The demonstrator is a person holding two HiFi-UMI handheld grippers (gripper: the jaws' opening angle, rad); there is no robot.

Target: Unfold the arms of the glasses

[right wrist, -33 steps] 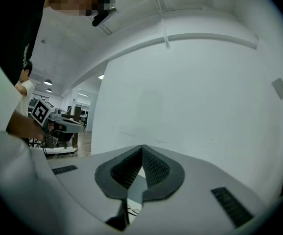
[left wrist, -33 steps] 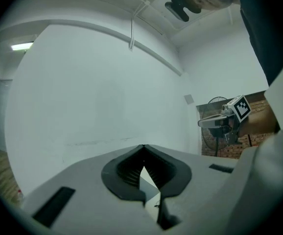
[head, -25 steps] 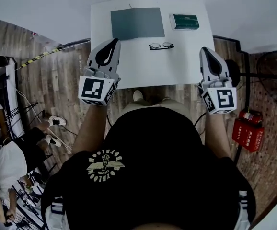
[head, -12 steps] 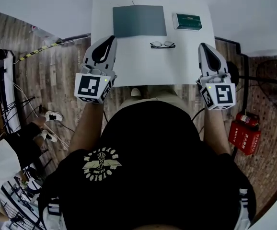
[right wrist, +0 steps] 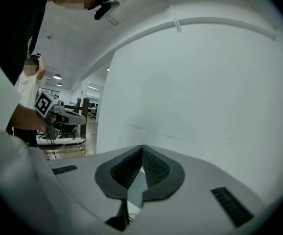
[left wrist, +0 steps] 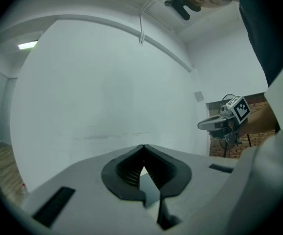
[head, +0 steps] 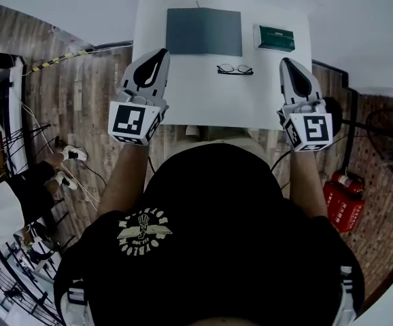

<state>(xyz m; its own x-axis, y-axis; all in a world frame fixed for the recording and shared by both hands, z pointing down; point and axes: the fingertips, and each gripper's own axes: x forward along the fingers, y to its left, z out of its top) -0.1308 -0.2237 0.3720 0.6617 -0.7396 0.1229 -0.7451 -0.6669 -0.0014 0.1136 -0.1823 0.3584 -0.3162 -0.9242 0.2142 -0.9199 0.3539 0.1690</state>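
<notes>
Nothing is started yet. The glasses (head: 235,68) lie on the surface (head: 203,97), ahead of and between both claws, their arms seemingly folded. The left claw (head: 160,53) and right claw (head: 288,62) are closed tight, gripping nothing.

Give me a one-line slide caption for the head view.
Left gripper and right gripper, both shut, held at the white table's sides; glasses lie untouched between them.
</notes>
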